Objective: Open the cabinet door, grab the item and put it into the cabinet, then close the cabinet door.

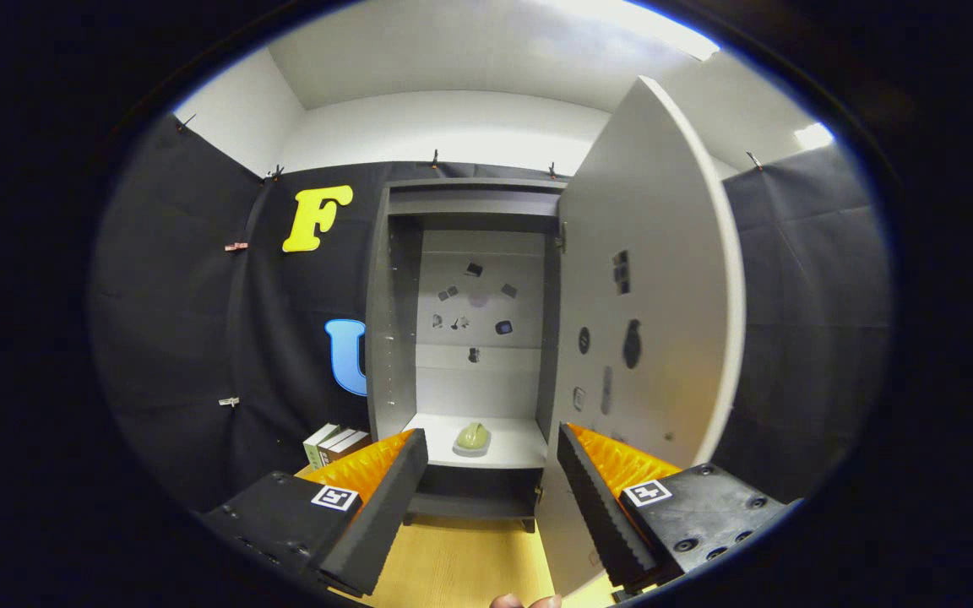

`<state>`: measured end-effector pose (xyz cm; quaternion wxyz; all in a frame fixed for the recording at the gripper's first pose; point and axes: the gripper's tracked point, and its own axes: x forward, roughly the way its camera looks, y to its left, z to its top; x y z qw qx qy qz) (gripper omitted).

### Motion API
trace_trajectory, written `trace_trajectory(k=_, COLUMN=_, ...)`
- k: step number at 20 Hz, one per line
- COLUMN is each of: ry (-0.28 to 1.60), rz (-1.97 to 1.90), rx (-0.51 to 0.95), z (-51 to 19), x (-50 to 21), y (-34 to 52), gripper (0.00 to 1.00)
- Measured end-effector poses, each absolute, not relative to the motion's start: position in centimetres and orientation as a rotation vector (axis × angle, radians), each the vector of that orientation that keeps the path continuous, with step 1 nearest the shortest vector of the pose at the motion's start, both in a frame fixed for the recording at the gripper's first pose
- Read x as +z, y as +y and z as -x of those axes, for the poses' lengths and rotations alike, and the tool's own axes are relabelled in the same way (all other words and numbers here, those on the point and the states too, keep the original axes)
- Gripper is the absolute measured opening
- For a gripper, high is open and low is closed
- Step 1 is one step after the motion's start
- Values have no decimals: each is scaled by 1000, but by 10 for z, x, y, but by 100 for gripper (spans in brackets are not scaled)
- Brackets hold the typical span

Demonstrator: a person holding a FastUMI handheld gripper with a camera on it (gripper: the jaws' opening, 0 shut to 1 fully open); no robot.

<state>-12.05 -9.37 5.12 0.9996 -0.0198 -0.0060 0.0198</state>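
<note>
The tongs [486,498] are seen nearest, spread wide apart with nothing held between them; a square black-and-white marker tag [335,497] is fixed on each side, and no readable writing can be made out on them. A fingertip [524,601] of the person is glimpsed just below the tongs. Beyond the fingers, the cabinet [465,338] is seen standing on the wooden tabletop [461,566], its door [647,279] swung open to the cabinet's right side. The item [471,437], a small greenish rounded object, is found lying on the cabinet's lower shelf [503,452], inside the cabinet, ahead of the tongs and framed in the gap between them, well clear of both fingers. Small dark stickers are dotted over the cabinet's back panel and door; nothing on them can be read. A few boxes [334,443] are set beside the cabinet's left foot.
</note>
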Motion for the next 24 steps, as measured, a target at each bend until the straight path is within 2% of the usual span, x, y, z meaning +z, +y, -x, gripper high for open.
trace_trajectory(k=9, ry=5, rz=-27, rx=-92, z=166, x=51, y=-210, gripper=97)
trace_trajectory(k=17, ry=46, rz=-28, rx=-247, z=130, x=22, y=-304, gripper=97)
trace_trajectory(k=24, ry=65, rz=-39, rx=-242, z=113, x=12, y=-311, gripper=97)
